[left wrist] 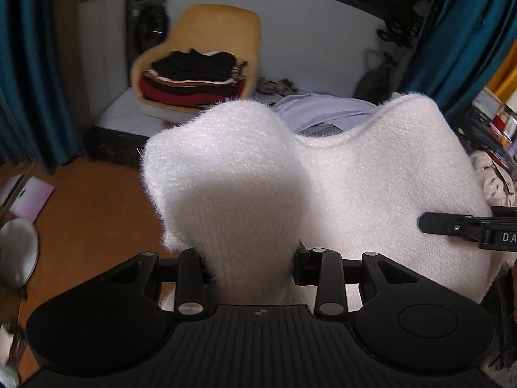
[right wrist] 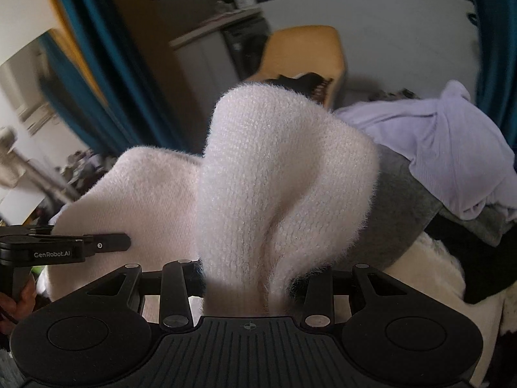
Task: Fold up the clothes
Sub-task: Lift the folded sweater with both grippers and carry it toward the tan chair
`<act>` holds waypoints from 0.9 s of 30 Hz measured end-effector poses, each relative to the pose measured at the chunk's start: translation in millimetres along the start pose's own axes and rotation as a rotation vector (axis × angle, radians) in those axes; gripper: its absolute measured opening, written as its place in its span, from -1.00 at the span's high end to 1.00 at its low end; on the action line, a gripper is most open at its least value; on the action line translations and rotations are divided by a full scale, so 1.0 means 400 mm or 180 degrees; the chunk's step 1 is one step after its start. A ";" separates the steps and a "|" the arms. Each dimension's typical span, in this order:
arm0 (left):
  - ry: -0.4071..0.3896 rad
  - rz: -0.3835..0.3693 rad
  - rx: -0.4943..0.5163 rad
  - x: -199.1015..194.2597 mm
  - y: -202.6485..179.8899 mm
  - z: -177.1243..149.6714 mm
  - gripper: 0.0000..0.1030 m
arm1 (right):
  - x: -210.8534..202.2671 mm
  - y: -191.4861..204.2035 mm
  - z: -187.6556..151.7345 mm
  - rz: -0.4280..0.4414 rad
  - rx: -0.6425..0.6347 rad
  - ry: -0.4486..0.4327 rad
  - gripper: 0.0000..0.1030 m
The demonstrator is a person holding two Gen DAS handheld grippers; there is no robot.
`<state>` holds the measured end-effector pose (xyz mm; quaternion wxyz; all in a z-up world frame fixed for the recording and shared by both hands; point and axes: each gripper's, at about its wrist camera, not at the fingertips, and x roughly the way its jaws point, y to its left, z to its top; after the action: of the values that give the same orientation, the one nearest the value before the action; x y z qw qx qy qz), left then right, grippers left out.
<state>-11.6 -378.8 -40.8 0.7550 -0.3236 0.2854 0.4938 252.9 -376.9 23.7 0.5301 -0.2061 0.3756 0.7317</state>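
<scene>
Fluffy white knitted sweater (left wrist: 371,187) stretched crosswise between both grippers, a bunched fold rising up and away from each pair of jaws, left gripper (left wrist: 255,268) and right gripper (right wrist: 247,278) each clamped on its edge, yellow moulded chair (left wrist: 206,42) with folded dark clothes (left wrist: 194,77) beyond the jaws, lilac garment (right wrist: 452,148) behind.

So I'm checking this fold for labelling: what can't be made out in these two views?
- Left gripper fingertips: left wrist view, buried in the white fuzzy sweater.
- Right gripper fingertips: right wrist view, covered by the same sweater.
- Sweater's lower part: both views, hidden behind the gripper bodies.
- Clothes stacked on the yellow chair: blurred; the count is unclear.
- Clothes pile: cut off at the right edge.
</scene>
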 end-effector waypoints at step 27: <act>0.0374 -0.0461 0.0510 0.383 0.633 0.548 0.30 | 0.630 0.313 0.425 -0.0627 0.0971 0.0000 0.31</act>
<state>-169.3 -47.5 -70.6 0.7941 -0.3105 0.3435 0.3937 63.8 -109.3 -3.5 0.6244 -0.1592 0.4603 0.6107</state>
